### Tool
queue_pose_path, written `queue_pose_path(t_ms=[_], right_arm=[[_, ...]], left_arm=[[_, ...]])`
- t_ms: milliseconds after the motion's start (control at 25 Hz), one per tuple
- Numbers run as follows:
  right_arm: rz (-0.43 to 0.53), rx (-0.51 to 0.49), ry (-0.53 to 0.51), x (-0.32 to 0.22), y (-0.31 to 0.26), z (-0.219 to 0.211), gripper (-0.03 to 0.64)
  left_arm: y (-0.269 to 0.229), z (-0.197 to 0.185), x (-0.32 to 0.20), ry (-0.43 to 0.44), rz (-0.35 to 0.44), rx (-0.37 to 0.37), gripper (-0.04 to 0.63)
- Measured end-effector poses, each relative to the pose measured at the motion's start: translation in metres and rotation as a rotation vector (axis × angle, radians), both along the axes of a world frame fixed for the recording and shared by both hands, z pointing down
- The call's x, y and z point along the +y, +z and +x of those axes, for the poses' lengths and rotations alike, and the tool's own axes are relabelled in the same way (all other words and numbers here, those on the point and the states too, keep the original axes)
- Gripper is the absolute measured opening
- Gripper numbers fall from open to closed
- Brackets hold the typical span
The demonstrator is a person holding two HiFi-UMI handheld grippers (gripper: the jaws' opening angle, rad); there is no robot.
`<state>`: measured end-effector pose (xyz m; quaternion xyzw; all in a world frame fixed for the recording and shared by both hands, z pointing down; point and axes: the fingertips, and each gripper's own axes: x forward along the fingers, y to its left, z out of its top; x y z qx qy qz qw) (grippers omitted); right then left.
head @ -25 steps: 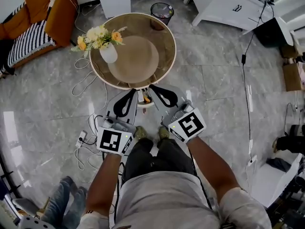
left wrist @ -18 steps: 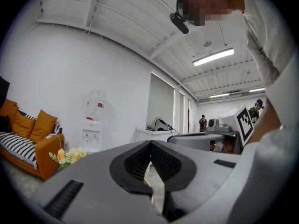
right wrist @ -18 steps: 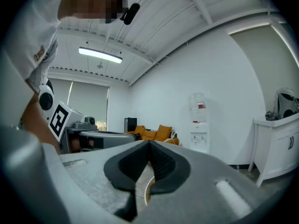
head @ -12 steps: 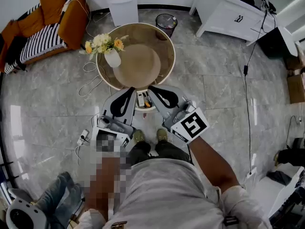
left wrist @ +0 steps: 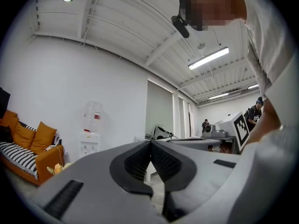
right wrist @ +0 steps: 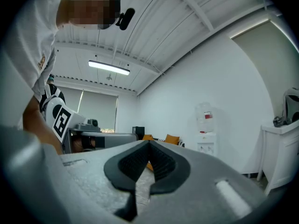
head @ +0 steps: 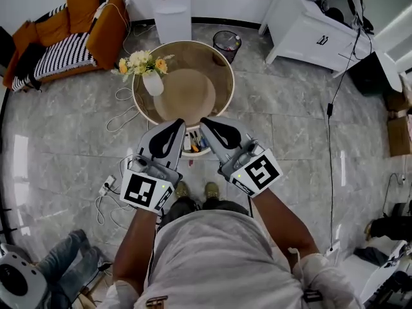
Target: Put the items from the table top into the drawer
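Note:
In the head view the round wooden table (head: 222, 76) carries a tan round mat (head: 188, 95) and a white vase of yellow and orange flowers (head: 152, 81). Below its near edge the open drawer (head: 193, 148) shows between my grippers, with several small items inside. My left gripper (head: 178, 122) is shut and empty, its tips over the table's near rim. My right gripper (head: 205, 121) sits beside it, also shut and empty. Both gripper views look level across the room, with the left gripper (left wrist: 150, 143) and right gripper (right wrist: 149, 143) pads pressed together.
An orange sofa (head: 84, 24) stands at the far left, a water dispenser (head: 172, 5) and a black bin (head: 226, 42) behind the table, a white cabinet (head: 315, 24) at the far right. Cables and a power strip (head: 106, 187) lie on the floor left of my feet. A person's leg (head: 64, 269) is at the lower left.
Both grippers have risen together from in front of the drawer to the level of the table's near rim. They stayed shut, and the head view has pulled back.

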<state>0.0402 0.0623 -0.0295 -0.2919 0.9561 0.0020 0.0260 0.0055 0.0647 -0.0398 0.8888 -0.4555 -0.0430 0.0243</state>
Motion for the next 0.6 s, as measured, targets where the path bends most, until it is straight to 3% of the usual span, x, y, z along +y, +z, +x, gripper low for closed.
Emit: queue_pose_path(t_ms=[600], right_arm=[[-0.007, -0.029, 0.033, -0.016, -0.001, 0.015, 0.000]], left_arm=[[0.001, 0.013, -0.009, 0.023, -0.020, -0.028, 0.000]])
